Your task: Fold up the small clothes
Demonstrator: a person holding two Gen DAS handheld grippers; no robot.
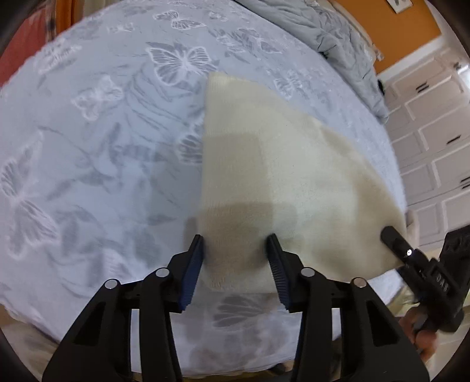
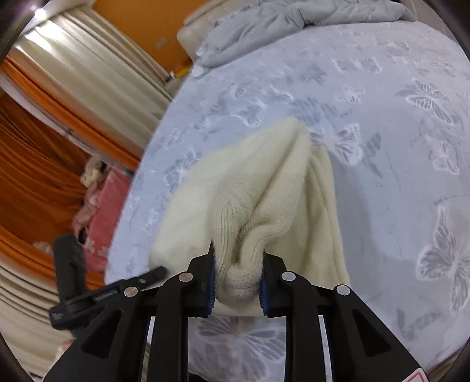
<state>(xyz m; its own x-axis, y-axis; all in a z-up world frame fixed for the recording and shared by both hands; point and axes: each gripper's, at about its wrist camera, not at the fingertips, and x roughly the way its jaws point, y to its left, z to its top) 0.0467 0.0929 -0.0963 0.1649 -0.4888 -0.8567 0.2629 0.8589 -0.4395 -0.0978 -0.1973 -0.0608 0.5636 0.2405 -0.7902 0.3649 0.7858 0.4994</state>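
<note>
A cream knitted garment lies on the bed with the butterfly-print cover. My left gripper is open, its jaws apart over the garment's near left edge, with nothing between them. My right gripper is shut on a bunched fold of the cream knit at its near end, which it lifts slightly so the fabric ridges toward the far side. The right gripper shows at the right edge of the left wrist view. The left gripper shows at the left of the right wrist view.
A crumpled grey duvet lies at the bed's far end. Orange curtains and a pink item are beside the bed. White panelled cupboard doors stand past the bed's other side.
</note>
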